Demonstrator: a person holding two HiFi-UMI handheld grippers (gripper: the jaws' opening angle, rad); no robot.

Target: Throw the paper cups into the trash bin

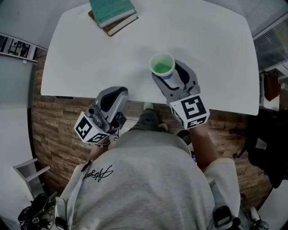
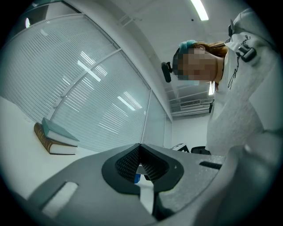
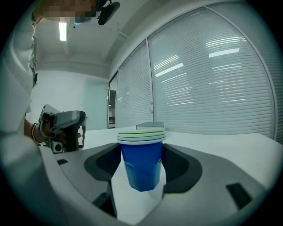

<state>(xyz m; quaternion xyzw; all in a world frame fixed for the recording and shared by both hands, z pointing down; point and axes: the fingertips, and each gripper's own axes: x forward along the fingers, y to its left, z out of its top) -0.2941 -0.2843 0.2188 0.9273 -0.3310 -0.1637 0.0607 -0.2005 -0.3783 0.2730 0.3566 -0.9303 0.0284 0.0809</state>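
A stack of paper cups (image 1: 162, 66), blue outside and green inside, stands upright between the jaws of my right gripper (image 1: 166, 72) over the near part of the white table (image 1: 90, 58). In the right gripper view both jaws press the blue sides of the cups (image 3: 141, 163), so that gripper (image 3: 141, 152) is shut on them. My left gripper (image 1: 119, 90) hovers at the table's near edge, left of the cups, and shows in the right gripper view (image 3: 66, 126) too. Its jaws (image 2: 139, 145) meet at the tips with nothing held. No trash bin is in view.
Two stacked books (image 1: 112, 13) lie at the table's far edge and show in the left gripper view (image 2: 55, 137). Window blinds run behind the table. A dark chair (image 1: 270, 148) stands on the wooden floor at the right, and a white stand (image 1: 27, 170) at the lower left.
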